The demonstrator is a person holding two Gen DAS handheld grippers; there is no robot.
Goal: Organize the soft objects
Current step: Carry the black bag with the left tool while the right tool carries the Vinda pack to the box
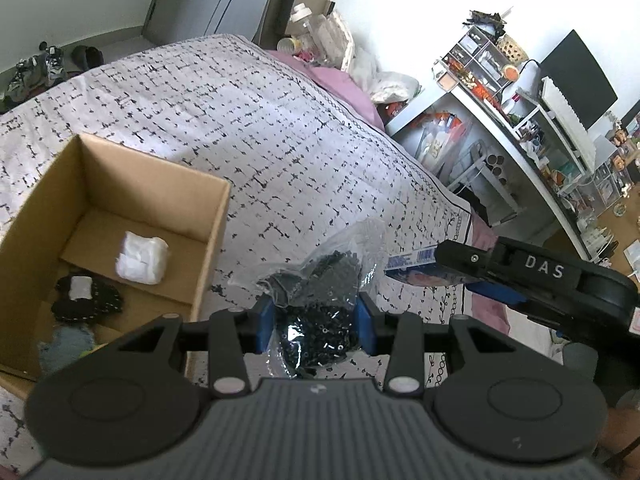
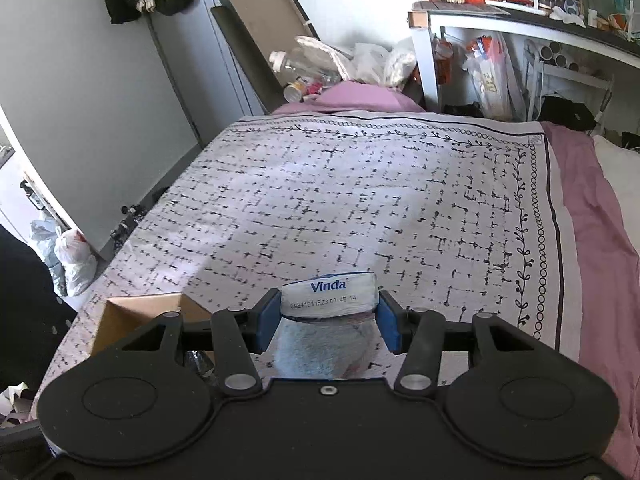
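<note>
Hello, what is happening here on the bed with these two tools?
A person is sorting soft things into a cardboard box on the bed. The left gripper holds a clear bag of small black pieces next to the box. The right gripper holds a Vinda tissue pack. The box already contains a white bundle and a black item.

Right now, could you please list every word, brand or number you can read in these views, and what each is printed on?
"Vinda": tissue pack held in the right gripper.
"20241211F03 00:45:14", roughly; small and partly blurred: same pack.
"DAS": right gripper's body, seen from the left wrist.
Desk clutter labels: too small to read.
</note>
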